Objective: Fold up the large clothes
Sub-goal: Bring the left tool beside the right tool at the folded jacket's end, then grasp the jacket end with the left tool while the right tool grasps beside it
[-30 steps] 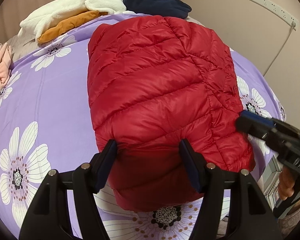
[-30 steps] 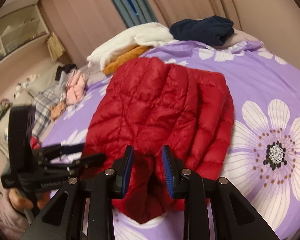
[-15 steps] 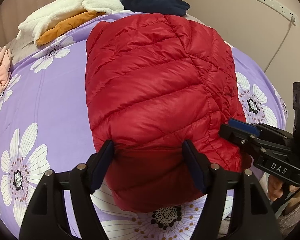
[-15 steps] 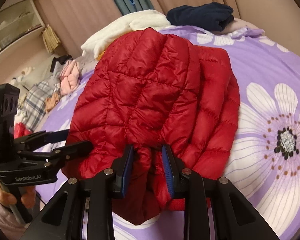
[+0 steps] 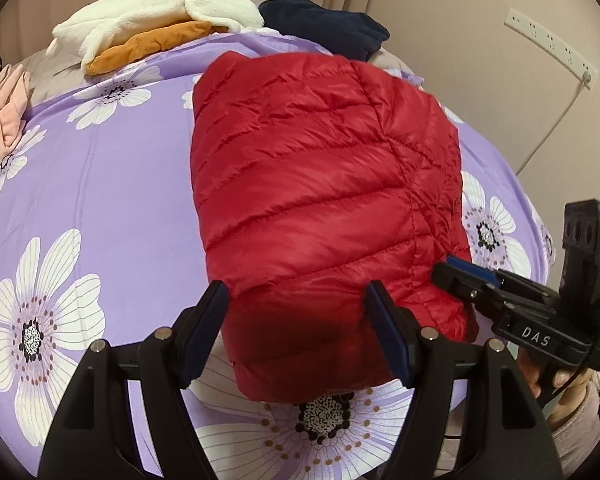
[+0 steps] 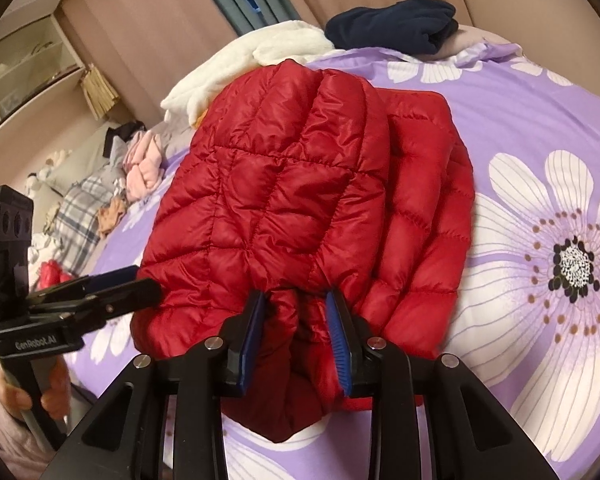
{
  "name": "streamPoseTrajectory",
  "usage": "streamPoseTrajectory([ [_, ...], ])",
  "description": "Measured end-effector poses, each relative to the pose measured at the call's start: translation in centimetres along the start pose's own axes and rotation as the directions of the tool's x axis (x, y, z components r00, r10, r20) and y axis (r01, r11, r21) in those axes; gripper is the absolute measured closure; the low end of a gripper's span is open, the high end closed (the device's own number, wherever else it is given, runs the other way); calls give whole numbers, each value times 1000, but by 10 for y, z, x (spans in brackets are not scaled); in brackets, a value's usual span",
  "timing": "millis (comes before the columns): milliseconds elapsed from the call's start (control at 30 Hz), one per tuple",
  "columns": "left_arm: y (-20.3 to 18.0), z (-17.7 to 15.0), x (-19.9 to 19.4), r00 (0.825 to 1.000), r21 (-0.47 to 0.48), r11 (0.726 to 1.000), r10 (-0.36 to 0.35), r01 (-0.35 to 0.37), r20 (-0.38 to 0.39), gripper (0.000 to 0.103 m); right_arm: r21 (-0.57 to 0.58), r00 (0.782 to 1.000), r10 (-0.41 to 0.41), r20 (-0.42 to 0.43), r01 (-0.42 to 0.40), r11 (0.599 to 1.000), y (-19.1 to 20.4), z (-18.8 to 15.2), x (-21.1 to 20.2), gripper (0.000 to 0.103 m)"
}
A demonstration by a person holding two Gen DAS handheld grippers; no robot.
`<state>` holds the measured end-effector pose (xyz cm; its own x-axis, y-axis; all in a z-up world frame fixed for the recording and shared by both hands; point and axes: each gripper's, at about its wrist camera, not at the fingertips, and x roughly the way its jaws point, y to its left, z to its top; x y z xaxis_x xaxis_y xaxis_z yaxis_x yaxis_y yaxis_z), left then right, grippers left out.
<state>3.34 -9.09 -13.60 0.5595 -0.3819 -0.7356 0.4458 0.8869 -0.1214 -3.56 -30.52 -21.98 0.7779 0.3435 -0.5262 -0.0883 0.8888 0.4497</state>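
Jacket folded on bed | left tool open astride hem | right tool pinching hem, loosening | release evenly, keep layers stacked

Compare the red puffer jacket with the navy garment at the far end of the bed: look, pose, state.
The red puffer jacket is shiny and quilted; the navy garment looks matte and soft. The jacket lies in the middle of the floral bedspread, close to both grippers; the navy garment sits at its far edge, away from them. The jacket looks much bigger, partly from nearness. Both are folded into compact bundles.
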Motion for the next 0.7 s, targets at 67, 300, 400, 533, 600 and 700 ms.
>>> streamPoseTrajectory([
  [67, 3, 1, -2, 1000, -15, 1000, -9, 9, 8, 33, -4, 1000, -2, 0, 2, 1000, 0, 0, 0, 72],
  [300, 18, 7, -2, 1000, -73, 997, -18, 20, 19, 33, 5, 1000, 0, -2, 0, 1000, 1, -1, -3, 70],
  [400, 25, 10, 0, 1000, -100, 995, -18, 20, 22, 31, 14, 1000, 5, -3, -5, 1000, 1, 0, -4, 69],
  [533, 38, 16, 5, 999, -135, 990, -25, 27, 20, 31, 22, 1000, 12, -5, -12, 1000, 2, 2, -5, 66],
  [600, 46, 20, 7, 999, -163, 985, -46, 48, 21, 31, 22, 1000, 19, -1, -19, 1000, 4, 3, -6, 62],
  [700, 55, 28, 12, 996, -203, 975, -83, 86, 24, 31, 26, 999, 40, 6, -40, 999, 4, 6, -7, 56],
])
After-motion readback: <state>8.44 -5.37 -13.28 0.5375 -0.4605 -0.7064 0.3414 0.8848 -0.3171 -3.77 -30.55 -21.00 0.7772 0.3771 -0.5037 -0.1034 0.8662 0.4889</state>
